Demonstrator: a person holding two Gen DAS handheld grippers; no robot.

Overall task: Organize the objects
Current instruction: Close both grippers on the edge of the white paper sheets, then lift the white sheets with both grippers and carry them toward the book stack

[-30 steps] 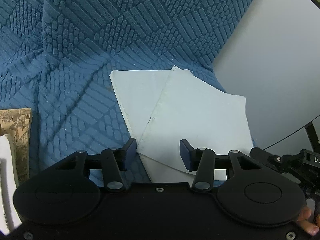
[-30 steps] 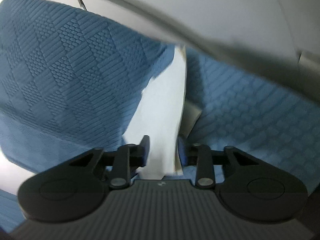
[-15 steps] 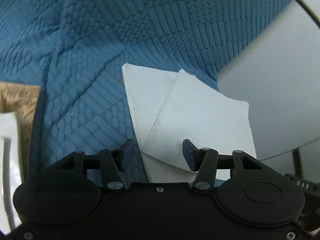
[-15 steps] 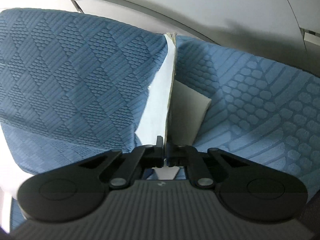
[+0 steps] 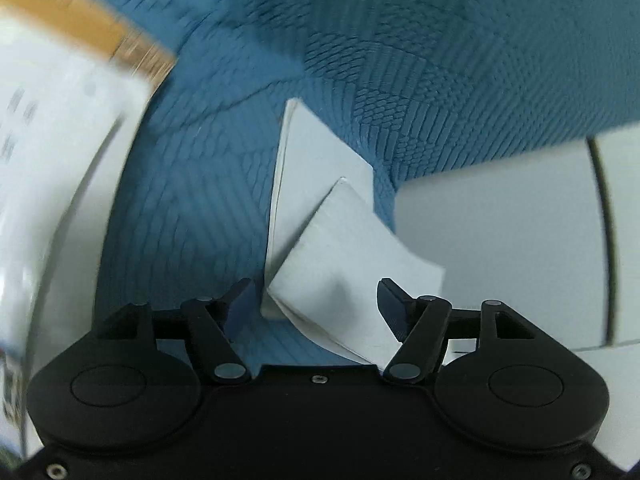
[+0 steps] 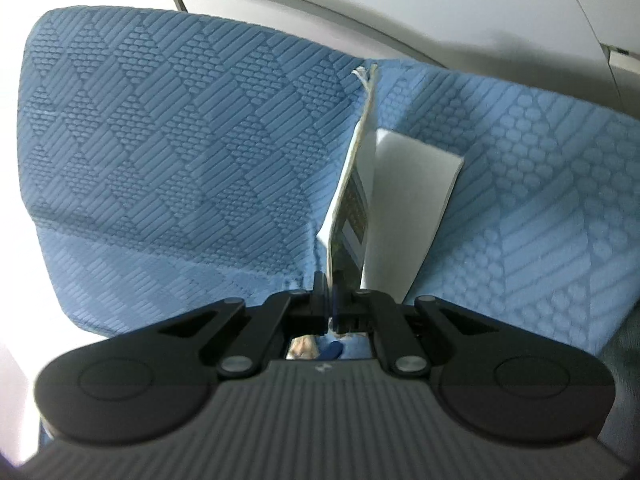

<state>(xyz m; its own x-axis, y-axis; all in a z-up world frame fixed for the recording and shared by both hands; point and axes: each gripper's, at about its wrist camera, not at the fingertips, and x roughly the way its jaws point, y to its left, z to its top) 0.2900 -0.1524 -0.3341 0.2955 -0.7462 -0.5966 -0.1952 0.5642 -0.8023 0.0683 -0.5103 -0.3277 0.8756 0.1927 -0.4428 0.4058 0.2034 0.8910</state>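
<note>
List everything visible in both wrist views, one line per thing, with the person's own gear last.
blue textured cloth: one, blue, covers the surface under everything.
white booklet: one, white, partly lifted off the cloth, one cover raised, in front of the left gripper.
white surface: pale grey-white, bare, beyond the cloth's right edge in the left view.
brown and white printed item: one, blurred, upper left of the left view; cannot tell what it is.
left gripper: black, jaws apart and just been opening, booklet corner between them, unpressed.
right gripper: black, shut on the booklet's cover, which shows a printed inner side.
</note>
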